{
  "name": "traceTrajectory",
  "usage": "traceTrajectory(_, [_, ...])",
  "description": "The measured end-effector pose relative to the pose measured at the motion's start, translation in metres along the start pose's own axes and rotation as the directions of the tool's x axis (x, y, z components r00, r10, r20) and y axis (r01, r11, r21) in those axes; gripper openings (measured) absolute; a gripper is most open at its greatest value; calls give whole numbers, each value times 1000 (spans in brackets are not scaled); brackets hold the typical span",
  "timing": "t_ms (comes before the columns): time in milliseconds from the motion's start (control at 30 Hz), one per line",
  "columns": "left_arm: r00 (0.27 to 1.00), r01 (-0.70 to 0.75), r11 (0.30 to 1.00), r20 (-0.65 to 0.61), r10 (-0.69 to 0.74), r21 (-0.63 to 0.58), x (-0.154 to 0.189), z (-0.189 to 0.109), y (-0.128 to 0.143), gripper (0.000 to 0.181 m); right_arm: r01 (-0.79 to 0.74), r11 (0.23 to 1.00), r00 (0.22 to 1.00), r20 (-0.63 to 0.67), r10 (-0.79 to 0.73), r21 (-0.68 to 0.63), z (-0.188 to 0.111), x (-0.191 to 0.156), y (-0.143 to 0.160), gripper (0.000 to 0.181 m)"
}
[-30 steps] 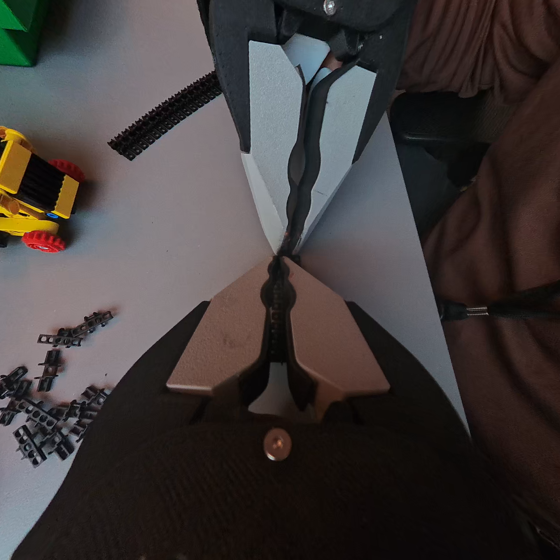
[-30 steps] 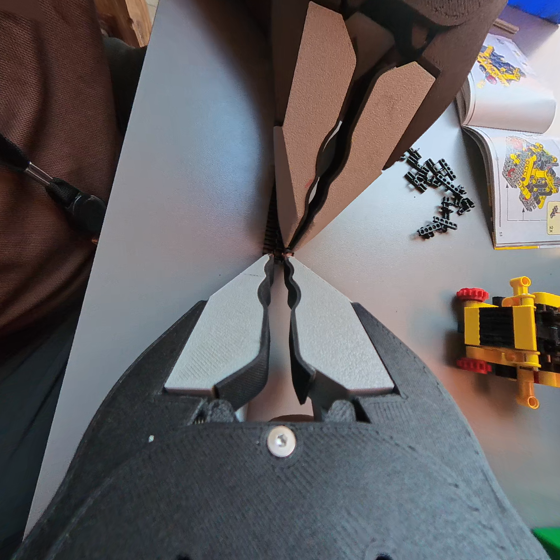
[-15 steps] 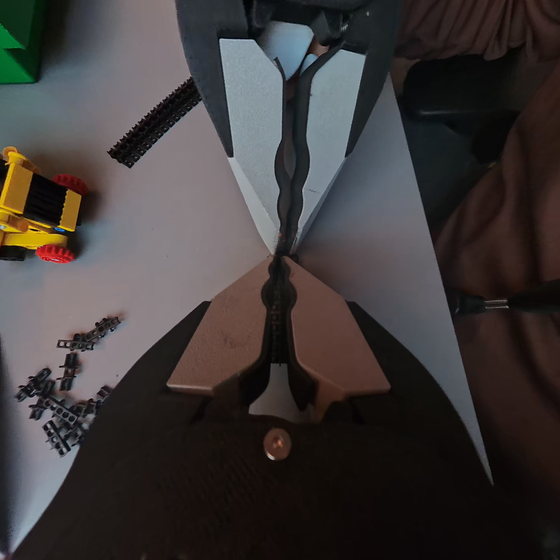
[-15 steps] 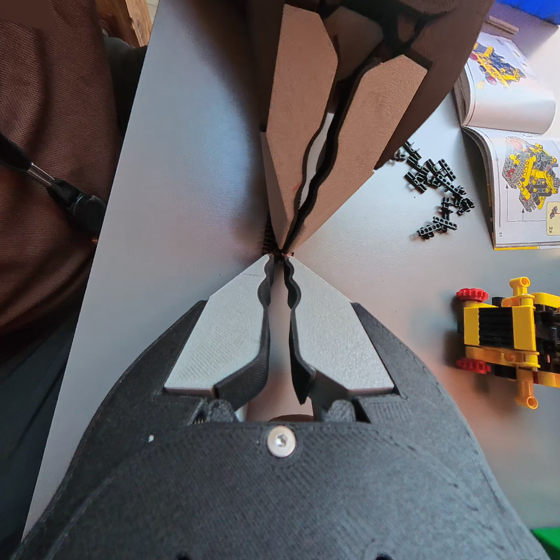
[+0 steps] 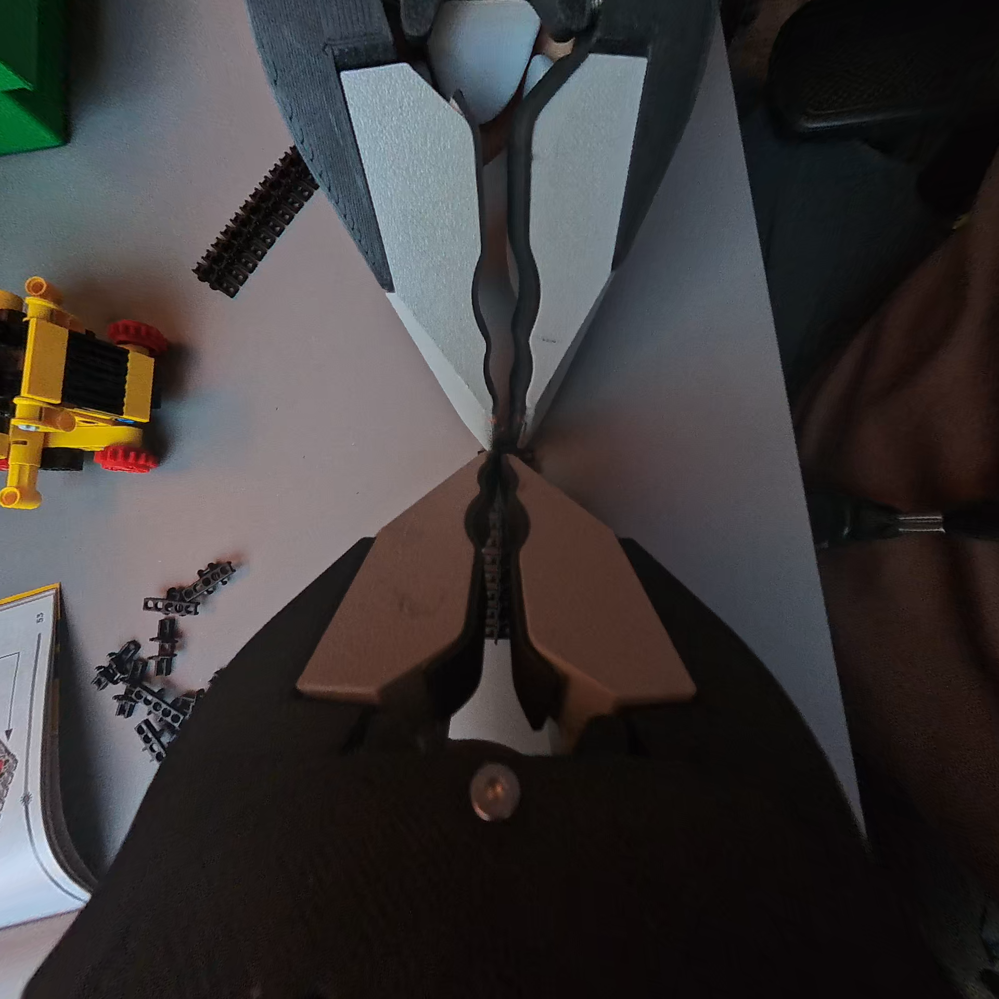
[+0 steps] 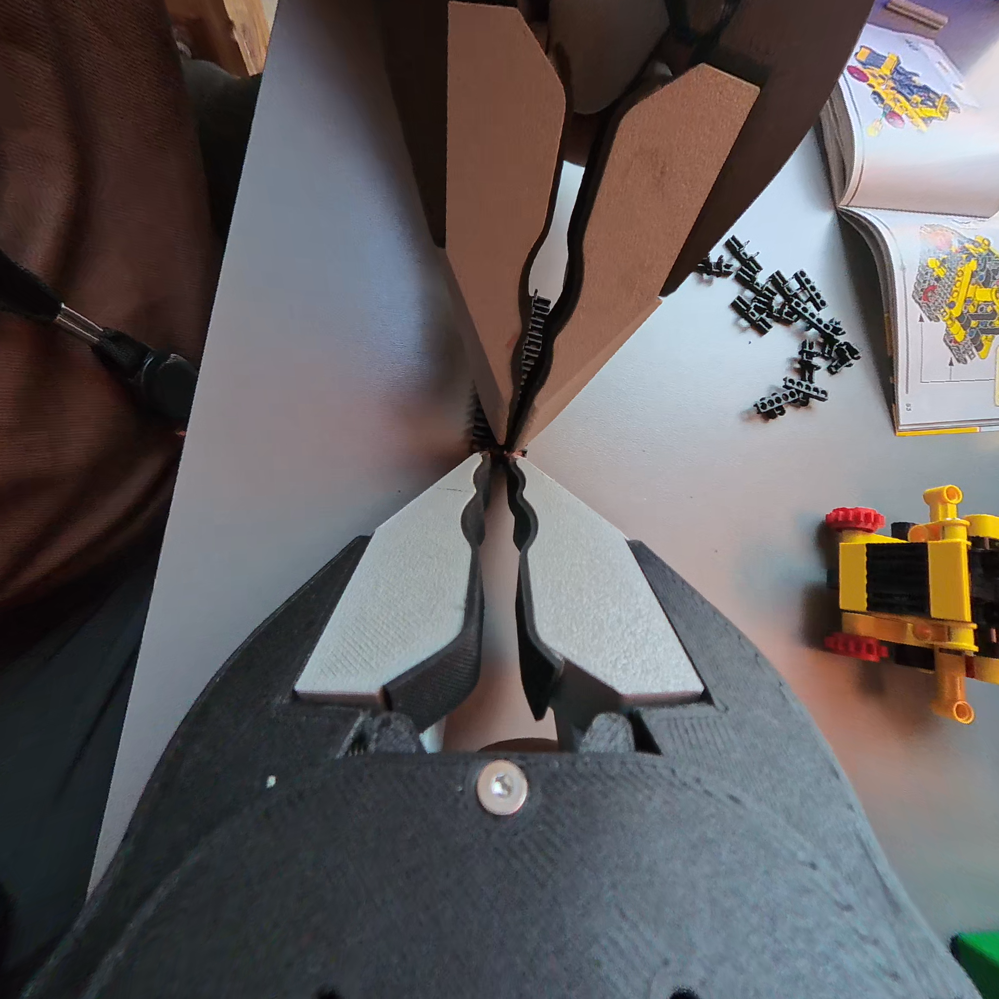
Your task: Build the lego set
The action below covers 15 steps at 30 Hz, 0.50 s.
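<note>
Grey table point(image 5: 302, 378) under everything, with brown clothing point(image 6: 81, 270) along its edge. My two claws meet nose to nose above it. My left claw point(image 5: 500, 470), the brown one, is clamped on the track point(image 5: 494, 584), which runs up the slot between its pads. From the right wrist view that slot now looks wider than a second ago, and the track's teeth point(image 6: 535, 346) show plainly between the brown fingers, where before they were barely visible. A bit of track also pokes out beside the left finger. My right claw point(image 6: 500, 462), the grey one, has its tips pinched in on the track's end, right against the brown tips. Its pads stand slightly more apart along their length than a second ago, when they lay flush. The booklet point(image 6: 919, 243) lies open at the far side, and a corner of it point(image 5: 27, 730) has slid into the left wrist view, new since half a second ago. The green box point(image 5: 27, 81) sits at the corner. The yellow truck point(image 5: 81, 378) sits on its red wheels, well apart from my claws. A spare strip point(image 5: 254, 227) lies flat, partly behind the grey claw. The loose links point(image 5: 157, 665) stay heaped between truck and booklet.
</note>
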<state>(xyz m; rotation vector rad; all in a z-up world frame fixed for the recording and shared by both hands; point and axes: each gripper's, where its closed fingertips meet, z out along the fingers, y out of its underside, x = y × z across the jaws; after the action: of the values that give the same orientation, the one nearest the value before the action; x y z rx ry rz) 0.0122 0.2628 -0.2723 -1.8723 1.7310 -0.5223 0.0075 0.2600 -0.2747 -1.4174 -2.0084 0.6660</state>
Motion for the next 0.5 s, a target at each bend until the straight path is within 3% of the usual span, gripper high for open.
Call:
traceTrajectory(200, [996, -57, 996, 71, 62, -74, 0, 1, 1, 0, -29, 1000, 1000, 1, 29, -4, 0, 0, 0, 2])
traceTrajectory(500, [998, -23, 1000, 61, 23, -2, -1, 2, -1, 0, -2, 999, 1000, -24, 3, 43, -1, 1, 1, 3])
